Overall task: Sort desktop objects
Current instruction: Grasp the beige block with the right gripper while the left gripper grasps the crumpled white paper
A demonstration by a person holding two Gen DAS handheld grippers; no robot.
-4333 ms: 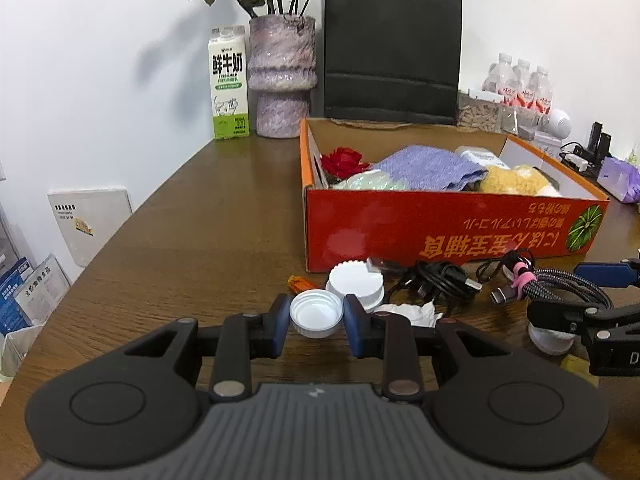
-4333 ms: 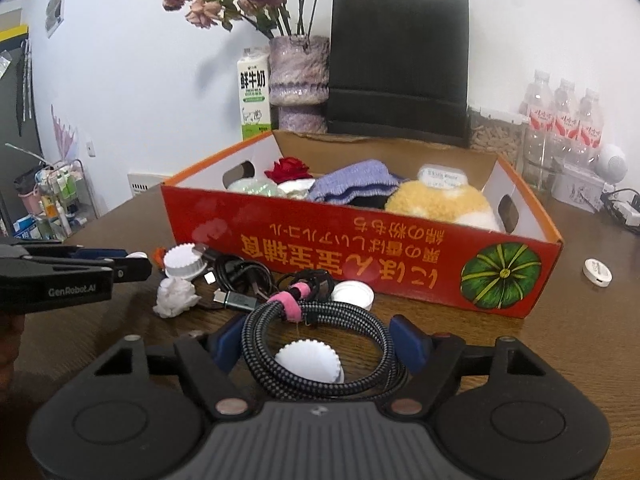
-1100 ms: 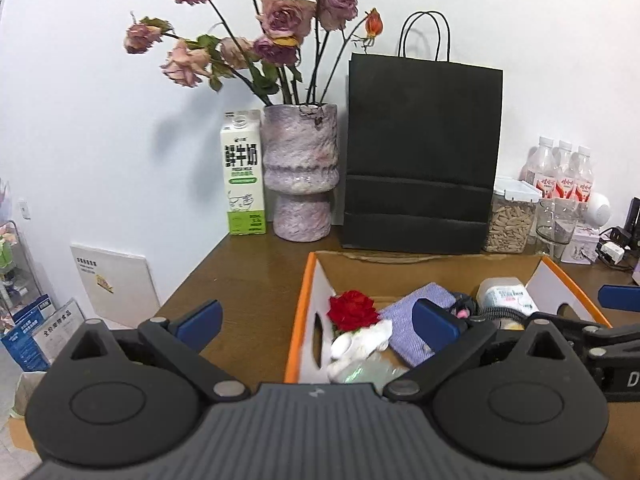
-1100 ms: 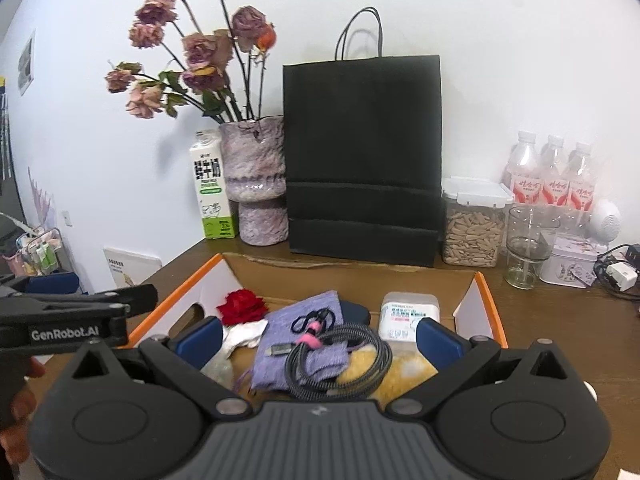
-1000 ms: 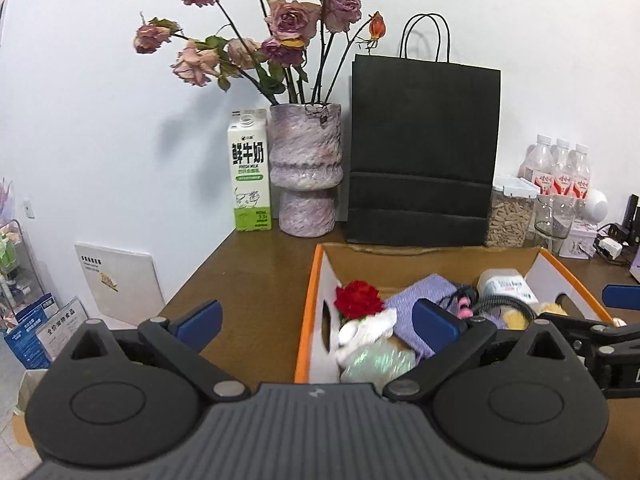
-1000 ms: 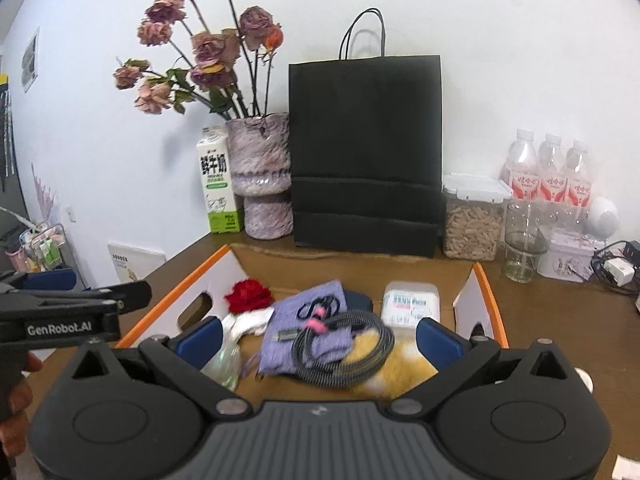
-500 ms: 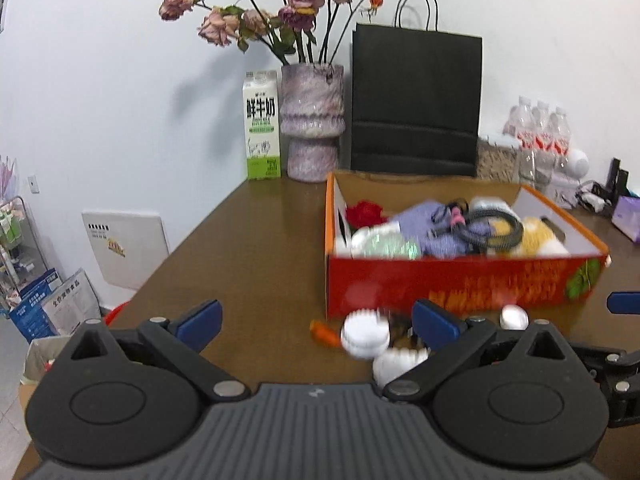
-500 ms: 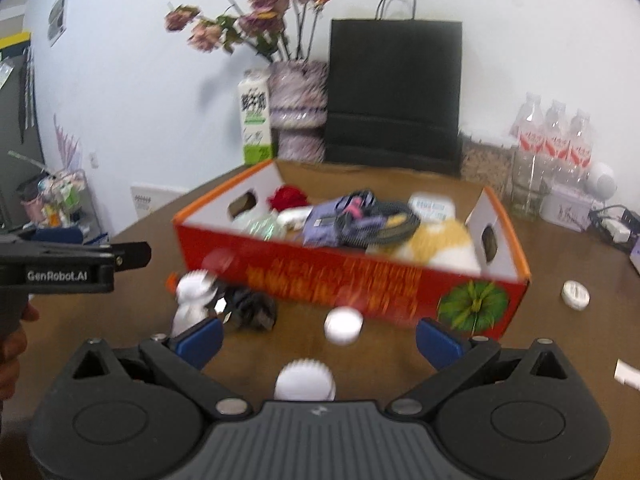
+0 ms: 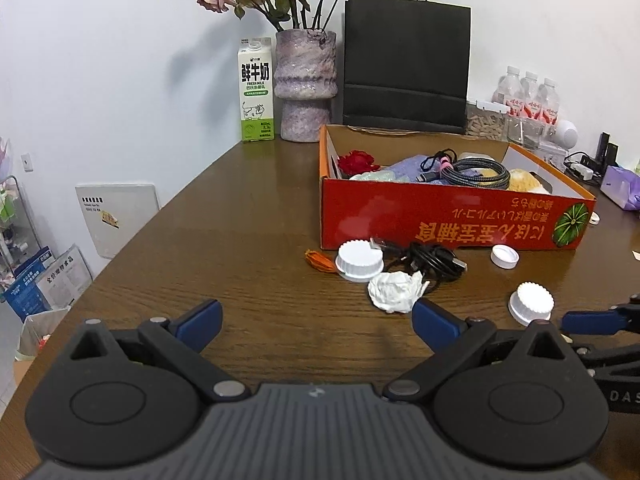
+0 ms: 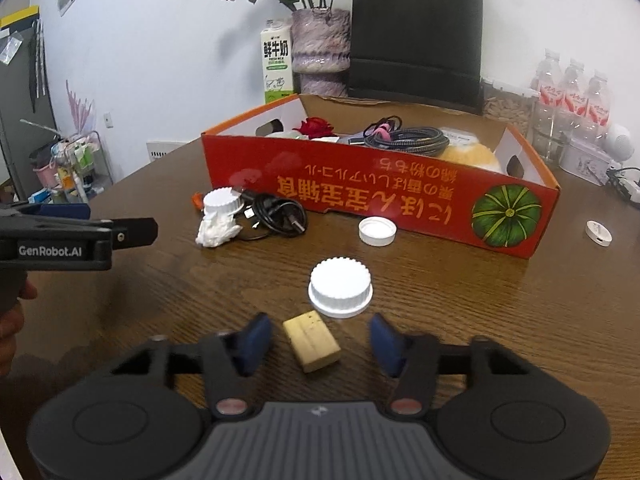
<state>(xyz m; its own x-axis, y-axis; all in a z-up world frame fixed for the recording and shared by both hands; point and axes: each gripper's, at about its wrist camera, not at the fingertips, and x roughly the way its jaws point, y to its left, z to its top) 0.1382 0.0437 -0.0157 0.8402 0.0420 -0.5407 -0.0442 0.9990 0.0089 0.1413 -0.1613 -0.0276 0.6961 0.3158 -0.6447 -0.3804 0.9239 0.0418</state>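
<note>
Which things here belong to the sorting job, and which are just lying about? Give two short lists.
For the job: box; white cap; open cap; tan block, between the closing right gripper jaws, untouched; tissue; black cable; left gripper, open and empty.

Lying about: vase; milk carton; black bag; bottles.
</note>
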